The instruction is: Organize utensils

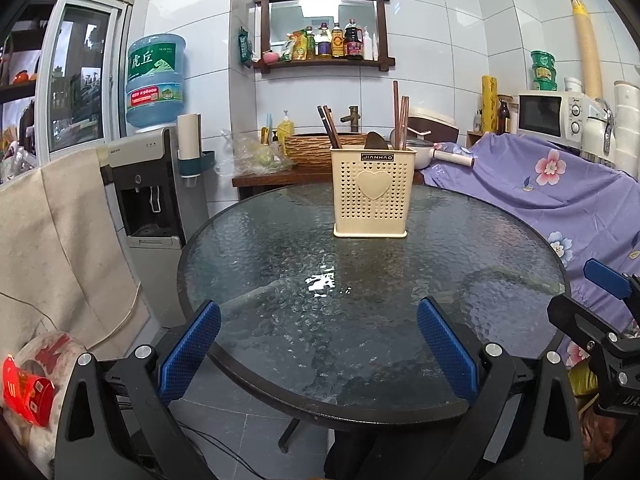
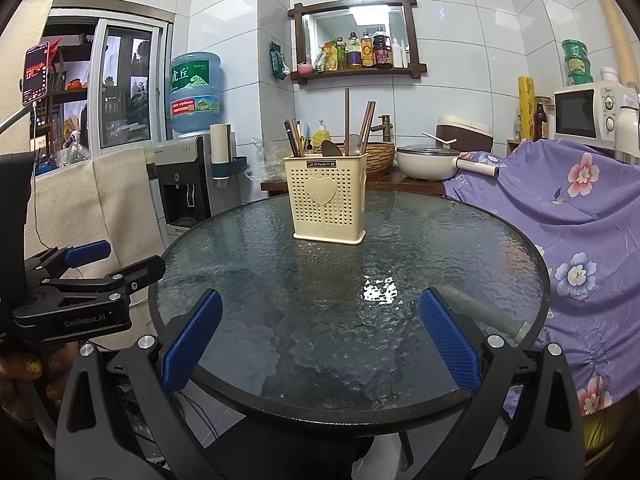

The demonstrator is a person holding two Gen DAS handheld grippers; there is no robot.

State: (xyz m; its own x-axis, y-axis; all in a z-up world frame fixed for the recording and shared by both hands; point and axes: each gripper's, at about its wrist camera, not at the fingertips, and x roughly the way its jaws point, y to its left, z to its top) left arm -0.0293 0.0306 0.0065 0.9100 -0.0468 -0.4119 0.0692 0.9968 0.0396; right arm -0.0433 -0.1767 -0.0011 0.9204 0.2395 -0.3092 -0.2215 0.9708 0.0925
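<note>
A cream perforated utensil holder (image 1: 371, 196) with a heart on its front stands upright on the far side of a round glass table (image 1: 280, 280). Brown chopsticks (image 1: 329, 126) and dark spoons (image 1: 376, 141) stand in it. The holder also shows in the right wrist view (image 2: 326, 200), with chopsticks (image 2: 366, 120) and spoons (image 2: 330, 148). My left gripper (image 1: 318, 344) is open and empty over the table's near edge. My right gripper (image 2: 320, 340) is open and empty beside it, also at the near edge (image 2: 360, 400). Each gripper shows at the other view's side.
A water dispenser (image 1: 156, 184) and a beige cloth (image 1: 60, 240) stand left of the table. A purple flowered cover (image 1: 540, 192) drapes furniture on the right. Behind are a basin (image 1: 316, 148), a white pot (image 2: 426, 162), a microwave (image 1: 552, 114) and a bottle shelf (image 1: 324, 44).
</note>
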